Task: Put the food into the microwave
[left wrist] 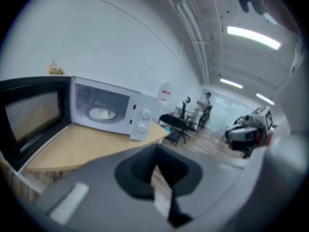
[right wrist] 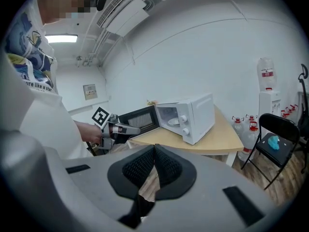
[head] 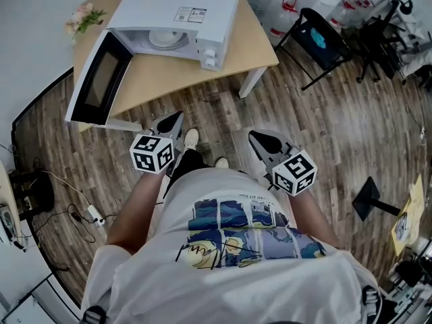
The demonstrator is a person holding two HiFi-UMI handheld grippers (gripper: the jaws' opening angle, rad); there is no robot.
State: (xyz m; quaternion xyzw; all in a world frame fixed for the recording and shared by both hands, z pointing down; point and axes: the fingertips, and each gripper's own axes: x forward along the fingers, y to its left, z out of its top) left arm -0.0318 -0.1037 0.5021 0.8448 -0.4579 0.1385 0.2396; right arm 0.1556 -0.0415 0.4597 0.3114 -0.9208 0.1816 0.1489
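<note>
left claw (head: 173, 121) is pinched shut with nothing in it, and right claw (head: 260, 139) is closed and empty too; both hang short of the microwave (head: 182, 15), well apart from it. the microwave sits on a wooden table (head: 169, 76), its door (head: 100, 79) swung wide open. inside the microwave lies a white round dish (head: 166, 39); whether it holds food i cannot tell.

microwave (head: 202, 12) upper left — white, door (head: 101, 79) black | table (head: 182, 69) pale tan wood | floor (head: 324, 133) grey-brown planks | my left gripper (head: 177, 117), right gripper (head: 256, 136) — grey, cubes (head: 152, 154) black-and-white squares | my shirt (head: 229, 282) white, blue print
</note>
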